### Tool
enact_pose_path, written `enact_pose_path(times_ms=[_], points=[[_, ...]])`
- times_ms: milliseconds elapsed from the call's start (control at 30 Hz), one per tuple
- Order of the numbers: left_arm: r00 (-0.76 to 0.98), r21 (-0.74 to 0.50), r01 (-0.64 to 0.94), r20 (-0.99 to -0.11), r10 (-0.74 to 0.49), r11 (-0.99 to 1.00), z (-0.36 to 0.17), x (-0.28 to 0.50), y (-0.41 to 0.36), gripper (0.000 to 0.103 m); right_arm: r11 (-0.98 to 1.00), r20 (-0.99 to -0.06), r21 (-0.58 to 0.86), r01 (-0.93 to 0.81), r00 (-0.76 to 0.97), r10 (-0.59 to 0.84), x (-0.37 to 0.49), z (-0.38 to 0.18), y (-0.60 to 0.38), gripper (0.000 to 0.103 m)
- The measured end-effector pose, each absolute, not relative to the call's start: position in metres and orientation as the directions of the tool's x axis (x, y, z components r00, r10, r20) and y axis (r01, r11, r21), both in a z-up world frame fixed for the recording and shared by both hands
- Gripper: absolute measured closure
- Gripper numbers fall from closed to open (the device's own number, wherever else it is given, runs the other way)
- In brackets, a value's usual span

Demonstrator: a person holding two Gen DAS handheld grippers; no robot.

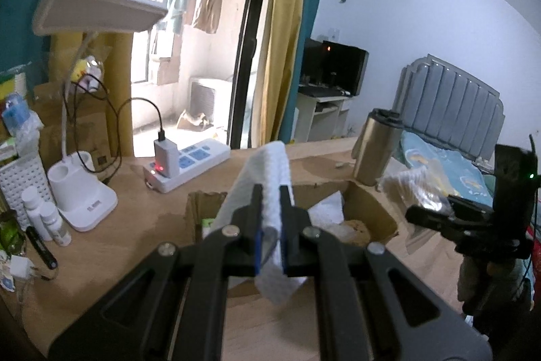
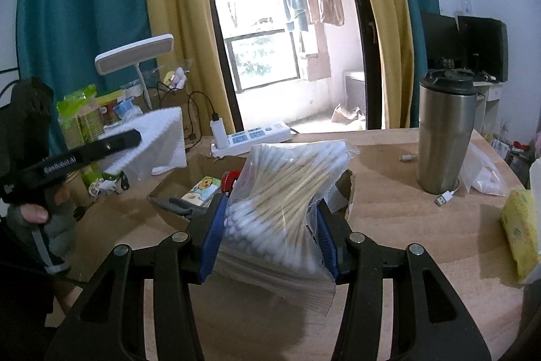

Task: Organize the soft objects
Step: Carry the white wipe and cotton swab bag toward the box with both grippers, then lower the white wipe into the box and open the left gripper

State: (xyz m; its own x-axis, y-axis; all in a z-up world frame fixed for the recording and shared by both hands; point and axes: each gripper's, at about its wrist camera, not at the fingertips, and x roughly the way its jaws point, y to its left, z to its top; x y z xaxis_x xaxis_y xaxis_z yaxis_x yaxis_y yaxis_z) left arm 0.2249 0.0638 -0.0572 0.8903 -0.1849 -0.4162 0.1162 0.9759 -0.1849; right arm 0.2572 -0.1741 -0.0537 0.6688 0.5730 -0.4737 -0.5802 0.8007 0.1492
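Observation:
My left gripper [image 1: 271, 192] is shut on a white quilted cloth [image 1: 267, 168], held up over an open cardboard box [image 1: 372, 205] on the wooden table. The same cloth [image 2: 159, 141] hangs from the left gripper [image 2: 132, 137] at the left of the right wrist view. My right gripper [image 2: 270, 219] is shut on a clear bag of cotton swabs [image 2: 287, 188], lifted just in front of the box [image 2: 175, 181]. Inside the box lie a small cartoon-printed packet [image 2: 203, 188], a red item [image 2: 231, 180], white cloth [image 1: 326, 210] and a brown lump [image 1: 351, 230].
A steel tumbler [image 2: 444, 134] stands at the right with a USB plug [image 2: 443, 198] by it. A power strip [image 2: 250, 137] and a white desk lamp [image 1: 84, 192] stand behind the box. A yellow packet [image 2: 520, 225] and a clear bag [image 2: 483, 171] lie at far right.

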Motion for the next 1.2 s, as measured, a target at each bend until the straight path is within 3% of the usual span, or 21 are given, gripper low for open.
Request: enact_pose_path(times_ms=[1033,1200], points=[[0.725,-0.194,0.144,-0.647,-0.237,0.970,-0.127,0.305,0.011,0.093,0.801,-0.460,0.216,-0.558,0.666,0.587,0.287,-0.070,-0.197,0.051],[0.695,-0.223,0.141,-0.672,-0.257,0.965,-0.132,0.308,0.009,0.084,0.814,-0.465,0.217,-0.538,0.676,0.571,0.292,-0.071,-0.199,0.051]])
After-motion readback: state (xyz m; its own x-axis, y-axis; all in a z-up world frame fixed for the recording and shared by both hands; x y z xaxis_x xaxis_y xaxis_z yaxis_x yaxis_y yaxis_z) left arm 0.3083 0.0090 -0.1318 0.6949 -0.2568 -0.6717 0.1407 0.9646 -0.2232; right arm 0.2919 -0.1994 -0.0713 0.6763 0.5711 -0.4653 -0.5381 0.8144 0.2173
